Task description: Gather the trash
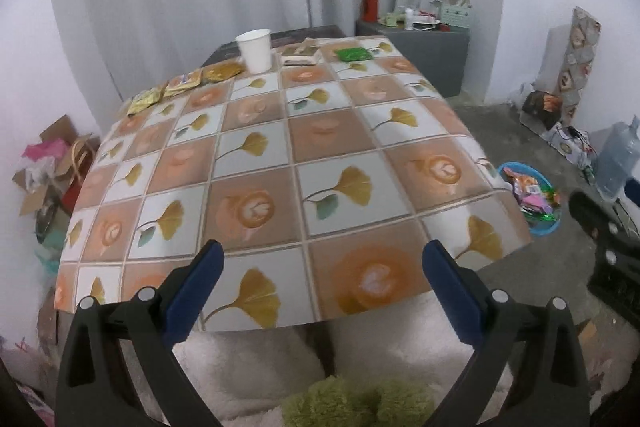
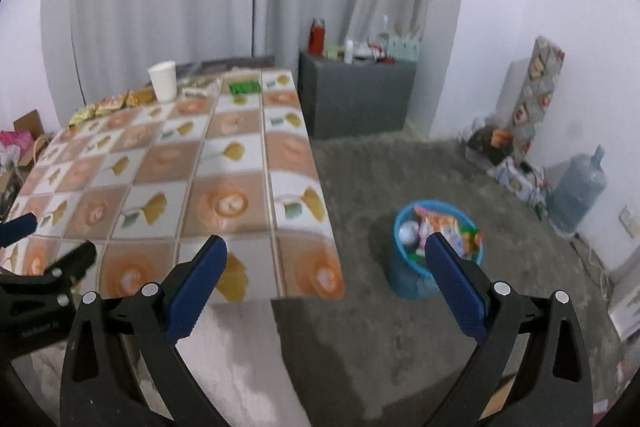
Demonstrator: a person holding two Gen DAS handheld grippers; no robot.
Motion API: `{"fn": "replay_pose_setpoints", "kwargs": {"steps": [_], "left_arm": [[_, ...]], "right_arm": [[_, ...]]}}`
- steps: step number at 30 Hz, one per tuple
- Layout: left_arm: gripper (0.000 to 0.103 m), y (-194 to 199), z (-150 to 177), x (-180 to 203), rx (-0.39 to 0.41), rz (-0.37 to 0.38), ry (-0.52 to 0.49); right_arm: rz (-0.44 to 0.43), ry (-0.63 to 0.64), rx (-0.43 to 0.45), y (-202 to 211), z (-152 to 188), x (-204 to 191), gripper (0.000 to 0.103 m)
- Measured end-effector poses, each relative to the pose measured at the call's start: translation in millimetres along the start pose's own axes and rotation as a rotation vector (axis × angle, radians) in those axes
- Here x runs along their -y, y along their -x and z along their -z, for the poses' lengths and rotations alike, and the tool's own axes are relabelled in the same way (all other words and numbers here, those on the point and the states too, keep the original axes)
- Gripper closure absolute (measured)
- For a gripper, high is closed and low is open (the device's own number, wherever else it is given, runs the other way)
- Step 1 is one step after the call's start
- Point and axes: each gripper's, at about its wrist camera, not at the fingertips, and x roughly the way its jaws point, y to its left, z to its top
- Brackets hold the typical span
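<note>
Along the far edge of the tiled-pattern table lie several wrappers: yellow packets, a gold one, a green one, plus a white paper cup. My left gripper hangs open over the table's near edge with nothing between its fingers. A blue basket holding colourful wrappers stands on the floor right of the table. My right gripper is open and holds nothing, between the table's near right corner and the basket. The cup and green wrapper also show in the right wrist view.
A grey cabinet with a red flask and bottles stands behind the table. Boxes and bags pile up at the left wall. A water jug and cartons sit at the right wall. White fluffy fabric is under the table's near edge.
</note>
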Motion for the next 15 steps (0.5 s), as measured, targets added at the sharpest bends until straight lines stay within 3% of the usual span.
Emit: {"fn": "replay_pose_setpoints", "kwargs": {"steps": [6,15], "left_arm": [[0.006,2.5,-4.9,-13.4,0.007,-0.007,0.075],[0.006,6.7,-13.4,-3.5,-0.004,0.022,0.108]], "right_arm": [[0.062,0.007,-0.042,2.7,14.3,3.0,0.008],[0.116,-0.033,-0.054,4.8,22.3,23.2,0.008]]}}
